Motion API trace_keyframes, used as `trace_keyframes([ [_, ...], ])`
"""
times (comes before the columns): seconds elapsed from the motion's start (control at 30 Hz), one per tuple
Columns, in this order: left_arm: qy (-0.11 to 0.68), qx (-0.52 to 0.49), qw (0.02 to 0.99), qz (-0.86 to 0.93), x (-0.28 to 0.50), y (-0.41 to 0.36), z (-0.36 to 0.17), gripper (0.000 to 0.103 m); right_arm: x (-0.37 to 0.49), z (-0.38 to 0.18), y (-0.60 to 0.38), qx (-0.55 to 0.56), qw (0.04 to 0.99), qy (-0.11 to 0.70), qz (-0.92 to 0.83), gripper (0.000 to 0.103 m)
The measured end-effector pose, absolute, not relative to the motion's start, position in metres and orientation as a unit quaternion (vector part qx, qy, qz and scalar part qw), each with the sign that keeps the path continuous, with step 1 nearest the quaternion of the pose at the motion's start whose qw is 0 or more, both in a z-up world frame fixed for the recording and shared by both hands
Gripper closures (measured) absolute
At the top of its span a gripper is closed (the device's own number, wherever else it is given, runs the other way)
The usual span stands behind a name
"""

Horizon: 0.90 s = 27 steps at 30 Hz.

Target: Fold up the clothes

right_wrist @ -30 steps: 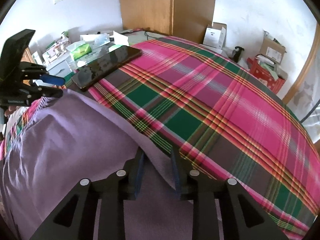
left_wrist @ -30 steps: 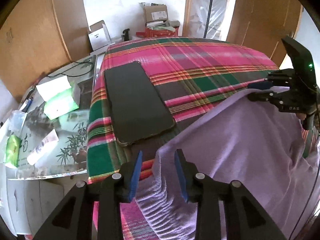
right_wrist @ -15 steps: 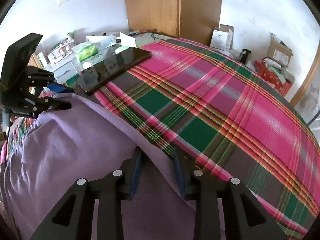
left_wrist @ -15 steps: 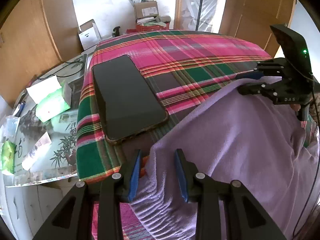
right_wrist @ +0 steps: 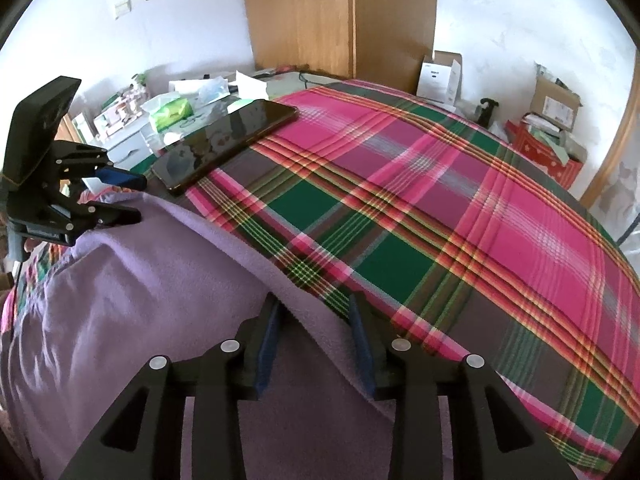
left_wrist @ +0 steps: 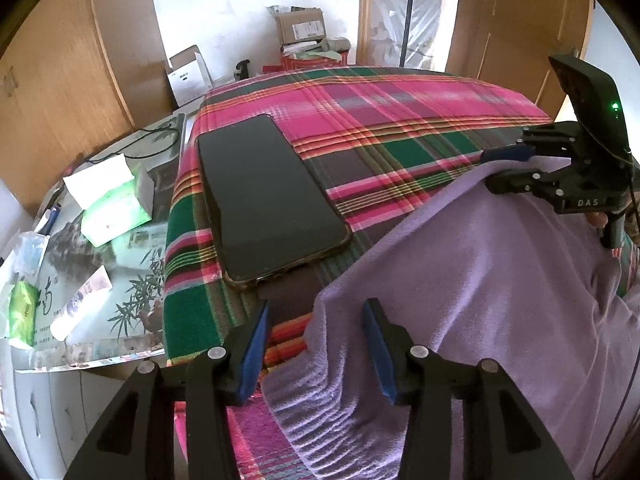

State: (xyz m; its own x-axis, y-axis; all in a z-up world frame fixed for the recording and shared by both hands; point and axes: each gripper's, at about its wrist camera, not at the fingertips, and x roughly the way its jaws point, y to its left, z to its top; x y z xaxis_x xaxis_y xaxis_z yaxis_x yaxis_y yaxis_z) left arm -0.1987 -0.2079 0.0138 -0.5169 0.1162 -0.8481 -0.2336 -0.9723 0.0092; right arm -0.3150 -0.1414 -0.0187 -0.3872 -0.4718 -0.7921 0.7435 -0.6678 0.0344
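Phone [left_wrist: 268, 196] beside your purple cloth [left_wrist: 500, 280] on plaid bed [right_wrist: 420, 216]; both claws, left [left_wrist: 316, 344] and right [right_wrist: 314, 332], angled down, just opening, cloth edge loose between.

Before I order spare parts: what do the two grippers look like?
Both match. The left gripper and right gripper have black angular frames with silver round bolts and flat blue pads inside the fingers. Seen from the left wrist, the right gripper's body carries white lettering, a black slanted block with a green light, and a thin dark cable.

Left tongs [left_wrist: 316, 344] just opening astride lilac garment [left_wrist: 480, 280] corner.
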Motion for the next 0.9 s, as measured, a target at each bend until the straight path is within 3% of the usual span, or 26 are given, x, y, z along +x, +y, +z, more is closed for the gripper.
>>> trace_keyframes([
  [0.13, 0.061, -0.475, 0.085, 0.874, -0.197, -0.204, 0.014, 0.058, -0.316, -0.019, -0.140, 0.410, 0.369, 0.161, -0.818, 0.064],
  [0.53, 0.065, -0.451, 0.086, 0.886, -0.193, -0.197, 0.013, 0.075, -0.315, -0.019, -0.140, 0.409, 0.360, 0.152, -0.825, 0.064],
  [0.8, 0.086, -0.445, 0.101, 0.886, -0.192, -0.188, 0.013, 0.093, -0.315, -0.019, -0.141, 0.409, 0.355, 0.155, -0.826, 0.064],
  [0.9, 0.088, -0.443, 0.102, 0.886, -0.192, -0.187, 0.013, 0.094, -0.314, -0.019, -0.142, 0.408, 0.354, 0.158, -0.827, 0.064],
])
